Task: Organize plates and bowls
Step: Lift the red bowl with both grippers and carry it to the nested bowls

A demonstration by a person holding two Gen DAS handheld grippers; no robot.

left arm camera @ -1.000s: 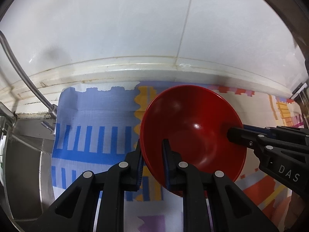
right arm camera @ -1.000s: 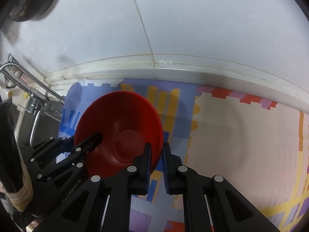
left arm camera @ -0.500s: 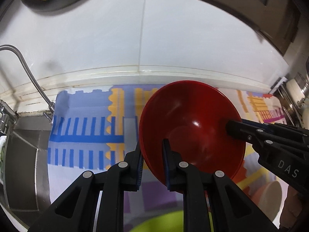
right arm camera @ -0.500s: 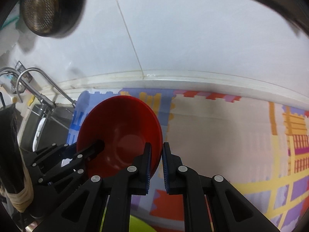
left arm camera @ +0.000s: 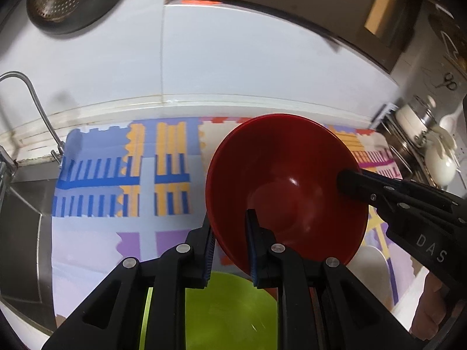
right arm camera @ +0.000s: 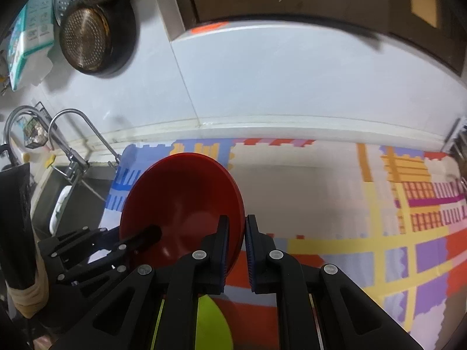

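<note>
A red bowl (left arm camera: 286,186) hangs in the air above the patterned counter mat, held by both grippers at once. My left gripper (left arm camera: 229,233) is shut on the bowl's near left rim, one finger inside and one outside. My right gripper (right arm camera: 235,233) is shut on the opposite rim of the same red bowl (right arm camera: 181,204). Each gripper also shows in the other's view, reaching into the bowl from the side. A lime-green plate (left arm camera: 227,312) lies on the mat below the bowl, partly hidden by my fingers; its edge (right arm camera: 211,323) shows in the right wrist view.
A colourful mat (right arm camera: 335,204) covers the counter up to the white tiled wall. A steel sink (left arm camera: 23,227) and tap (right arm camera: 73,134) lie to the left. A pan (right arm camera: 93,40) hangs on the wall. A rack with white utensils (left arm camera: 432,151) stands at the right; a white dish (left arm camera: 373,265) sits beside the bowl.
Both grippers have lifted the red bowl up and back from the wall. More of the mat, the green plate, the hanging pan and the cupboard have come into view.
</note>
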